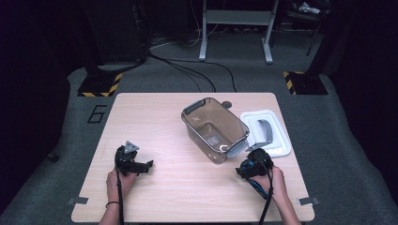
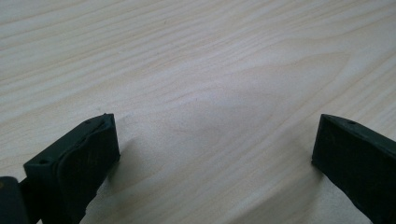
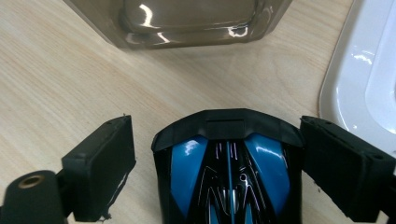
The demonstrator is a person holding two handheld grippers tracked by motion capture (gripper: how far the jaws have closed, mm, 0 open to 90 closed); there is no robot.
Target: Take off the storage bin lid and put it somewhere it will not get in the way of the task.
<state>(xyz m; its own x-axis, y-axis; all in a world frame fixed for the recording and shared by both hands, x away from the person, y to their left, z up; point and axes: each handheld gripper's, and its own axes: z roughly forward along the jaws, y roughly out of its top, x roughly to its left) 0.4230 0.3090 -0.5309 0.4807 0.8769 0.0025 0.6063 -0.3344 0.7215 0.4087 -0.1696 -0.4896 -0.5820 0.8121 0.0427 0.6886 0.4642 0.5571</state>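
Observation:
A blue and black toy car (image 3: 226, 172) lies on the wooden table (image 1: 178, 178) between the jaws of my right gripper (image 3: 215, 122). The left jaw stands a little off the car's side, and the right jaw is at or very near its other side. In the high view the right gripper (image 1: 245, 168) sits with the car (image 1: 248, 165) just below the near corner of a clear brownish container (image 1: 234, 126). My left gripper (image 1: 148, 165) rests open on the table at the left, and its jaws (image 2: 217, 126) have only bare wood between them.
The container (image 3: 187, 23) stands empty just ahead of the car. A white lid (image 1: 278, 140) with a grey handle (image 1: 264, 133) lies to the container's right, and its edge (image 3: 364, 70) runs close beside the right jaw. Cables trail from both grippers toward the table's near edge.

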